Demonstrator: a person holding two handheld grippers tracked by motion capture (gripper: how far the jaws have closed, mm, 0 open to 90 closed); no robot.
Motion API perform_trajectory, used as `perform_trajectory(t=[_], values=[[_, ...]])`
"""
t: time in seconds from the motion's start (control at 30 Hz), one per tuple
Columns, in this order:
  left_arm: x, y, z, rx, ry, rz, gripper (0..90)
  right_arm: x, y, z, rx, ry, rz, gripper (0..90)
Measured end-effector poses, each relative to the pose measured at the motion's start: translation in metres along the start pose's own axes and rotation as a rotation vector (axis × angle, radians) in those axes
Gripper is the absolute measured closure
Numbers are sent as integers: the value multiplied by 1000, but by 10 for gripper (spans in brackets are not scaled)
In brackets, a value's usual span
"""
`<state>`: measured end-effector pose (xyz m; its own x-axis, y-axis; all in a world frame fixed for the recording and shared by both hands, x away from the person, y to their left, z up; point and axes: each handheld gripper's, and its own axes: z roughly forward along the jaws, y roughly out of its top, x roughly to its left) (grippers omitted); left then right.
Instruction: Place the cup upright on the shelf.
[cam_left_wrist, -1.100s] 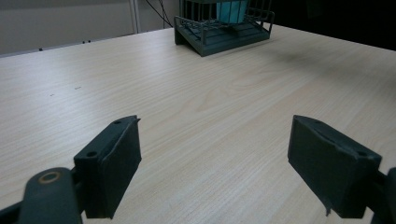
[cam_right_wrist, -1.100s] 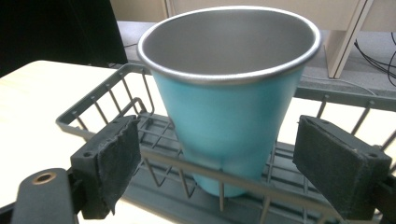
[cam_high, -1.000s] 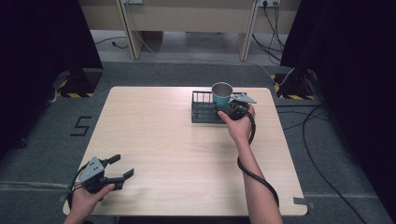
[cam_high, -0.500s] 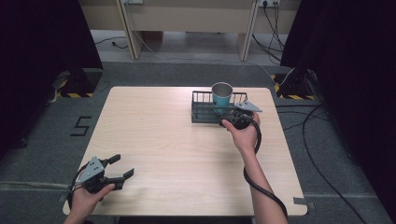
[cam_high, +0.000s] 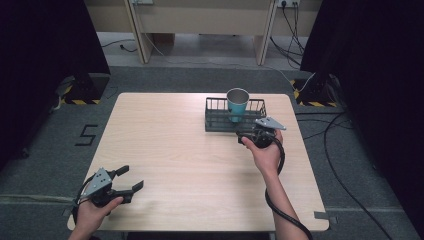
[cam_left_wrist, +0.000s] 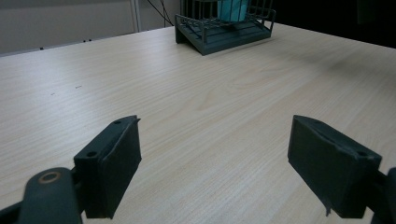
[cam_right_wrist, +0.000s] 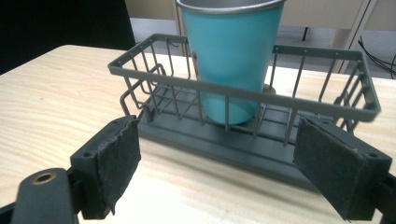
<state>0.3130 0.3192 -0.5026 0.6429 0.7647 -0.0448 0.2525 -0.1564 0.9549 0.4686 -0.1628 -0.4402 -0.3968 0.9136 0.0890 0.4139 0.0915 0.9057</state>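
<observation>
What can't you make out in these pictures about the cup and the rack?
- Cup bottom: right gripper view, crossed by the rack wires, so how it sits is unclear.
- Cup inside: right gripper view, rim cut by the top edge.
- Cup in left gripper view: cut by the top edge.
- Small mark on the cup wall: too small to read.

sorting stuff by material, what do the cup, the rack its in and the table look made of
Cup: likely metal with a matte teal coating; its bare rim looks silvery grey. Rack: thin wire rods on a solid base, all dark grey and matte, probably coated metal, though the base could be plastic. Table: pale wood grain, smooth and flat, perhaps laminate rather than solid wood.
</observation>
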Motion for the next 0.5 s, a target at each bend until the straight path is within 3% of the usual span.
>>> perform_trajectory(t=[0.5], values=[[0,0,0,2,3,-1,166,5,-21,-29,-1,15,-17,156]])
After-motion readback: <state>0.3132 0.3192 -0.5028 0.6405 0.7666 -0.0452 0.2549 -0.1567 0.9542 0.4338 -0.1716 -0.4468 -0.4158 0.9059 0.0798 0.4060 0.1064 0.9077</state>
